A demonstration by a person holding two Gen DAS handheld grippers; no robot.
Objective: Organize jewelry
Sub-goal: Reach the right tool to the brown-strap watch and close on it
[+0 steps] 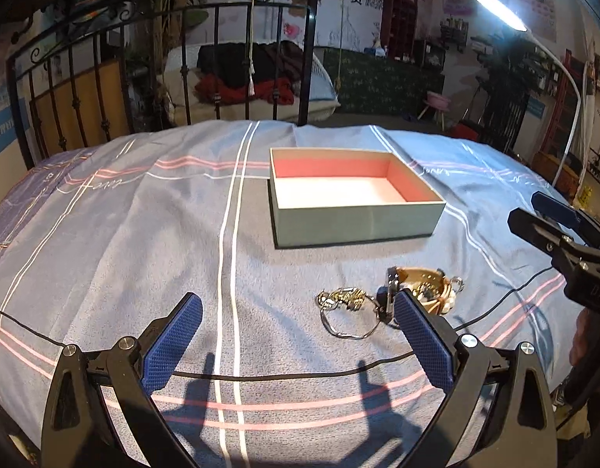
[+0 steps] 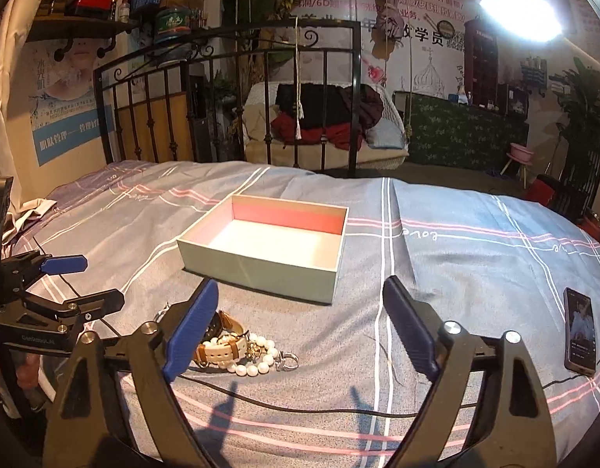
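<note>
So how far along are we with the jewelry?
Nothing is done yet: the open pale green cardboard box with the pink lining is empty. Nothing is in hand; the left gripper and right gripper are both open. Left to move: the leather-strapped watch, white pearl bracelet and gold chain pieces, all lying on the striped bedsheet.

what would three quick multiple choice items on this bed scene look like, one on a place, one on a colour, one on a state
1. Where does the jewelry pile lie?
A. inside the box
B. on the bedspread, nearer the cameras than the box
C. on the phone

2. What colour are the inner walls of the box?
A. pink
B. black
C. yellow

3. How is the box now?
A. lidded
B. full of jewelry
C. open and empty

Answers: 1 B, the watch and pearls rest on the bedspread in front of the box. 2 A, both views show pink inner walls. 3 C, its white floor is bare and no lid covers it.
</note>
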